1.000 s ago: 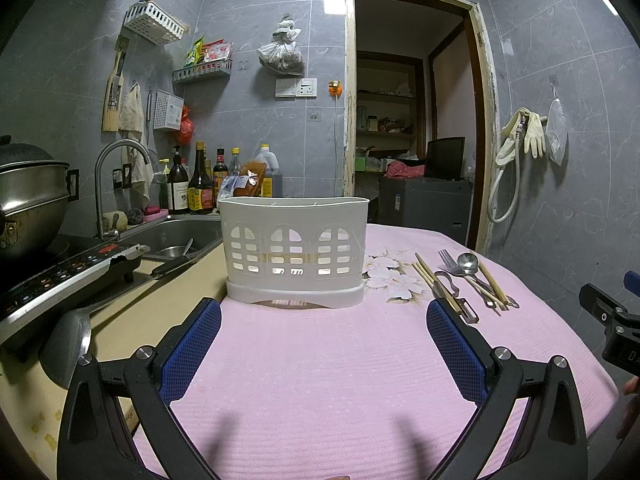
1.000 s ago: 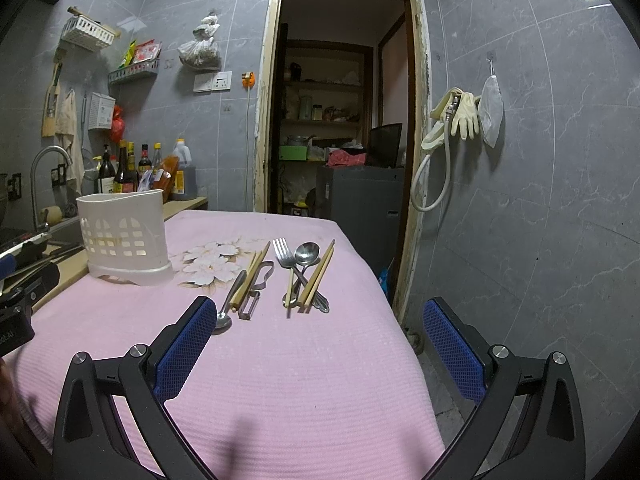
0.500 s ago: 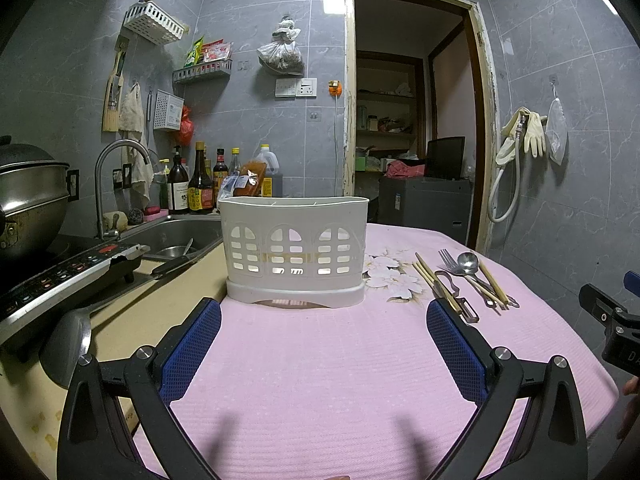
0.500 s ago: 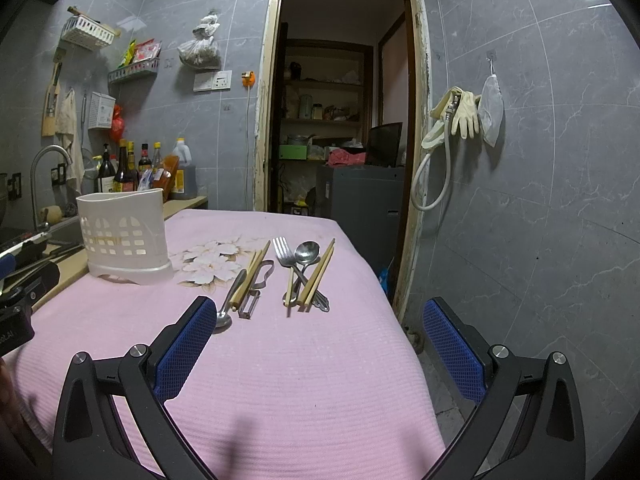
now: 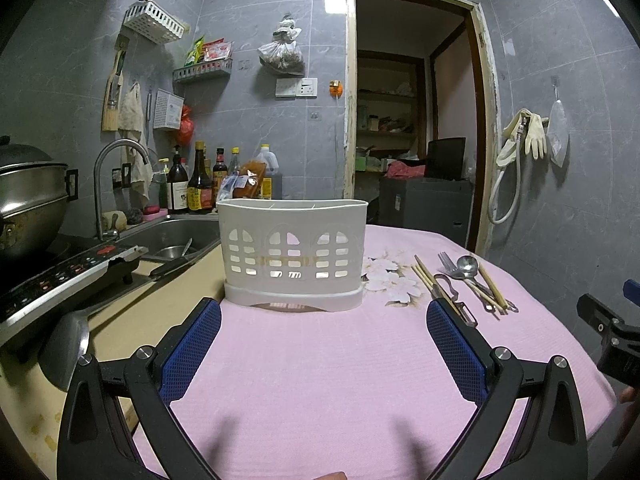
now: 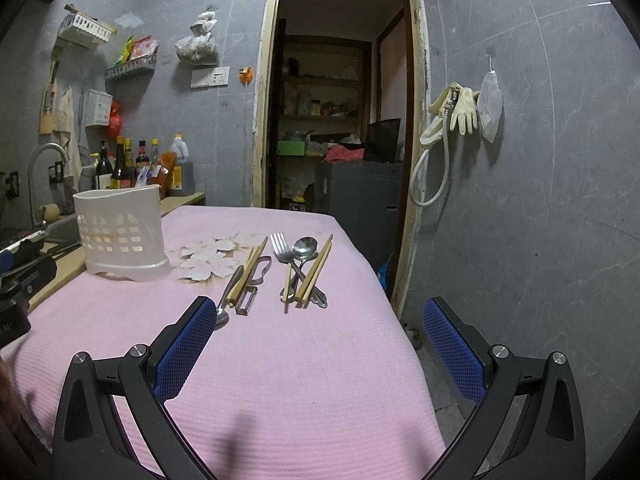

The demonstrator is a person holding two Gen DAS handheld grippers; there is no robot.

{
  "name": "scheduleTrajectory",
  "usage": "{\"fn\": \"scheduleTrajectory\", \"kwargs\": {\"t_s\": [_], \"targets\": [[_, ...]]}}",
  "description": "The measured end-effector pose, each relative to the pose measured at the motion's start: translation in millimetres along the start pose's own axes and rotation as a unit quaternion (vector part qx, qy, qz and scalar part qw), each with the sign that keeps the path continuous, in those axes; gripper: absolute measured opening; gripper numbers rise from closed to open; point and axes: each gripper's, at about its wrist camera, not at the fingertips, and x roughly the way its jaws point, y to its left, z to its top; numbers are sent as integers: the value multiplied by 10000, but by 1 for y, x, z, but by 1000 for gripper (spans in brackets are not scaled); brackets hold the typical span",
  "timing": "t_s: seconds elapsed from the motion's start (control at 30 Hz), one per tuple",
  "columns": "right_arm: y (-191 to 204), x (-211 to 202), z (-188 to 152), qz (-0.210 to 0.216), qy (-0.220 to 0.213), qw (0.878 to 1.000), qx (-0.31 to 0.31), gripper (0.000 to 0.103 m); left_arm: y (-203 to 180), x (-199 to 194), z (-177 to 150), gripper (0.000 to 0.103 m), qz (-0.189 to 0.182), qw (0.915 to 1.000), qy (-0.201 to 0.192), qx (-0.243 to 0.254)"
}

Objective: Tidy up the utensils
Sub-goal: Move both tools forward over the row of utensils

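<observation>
A white slotted utensil holder (image 5: 293, 252) stands upright on the pink cloth, straight ahead of my open, empty left gripper (image 5: 322, 344); it also shows at the left in the right wrist view (image 6: 120, 232). Loose utensils lie right of it: a fork (image 6: 282, 254), a spoon (image 6: 304, 250), chopsticks (image 6: 316, 270), a second chopstick pair (image 6: 248, 270), a peeler (image 6: 250, 294) and another spoon (image 6: 224, 308). They show in the left wrist view too (image 5: 464, 280). My right gripper (image 6: 312, 344) is open and empty, short of the utensils.
A sink (image 5: 168, 240) with a faucet, bottles (image 5: 196, 184) and an induction cooker (image 5: 60, 276) with a pot lie left of the cloth. The table's right edge (image 6: 400, 320) drops to the floor by a doorway (image 6: 340, 120).
</observation>
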Motion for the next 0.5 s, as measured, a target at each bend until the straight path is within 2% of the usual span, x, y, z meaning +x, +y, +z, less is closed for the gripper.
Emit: {"fn": "scheduleTrajectory", "kwargs": {"t_s": [0.27,0.5], "targets": [[-7,4,11,-145,-28,9999,-2,103,-1,12,18,101,186,9998,-51,-52],[-19,20,20,-229,-33,9997,-66,103,-11,34,33,101,-45,9999,111,-11]]}}
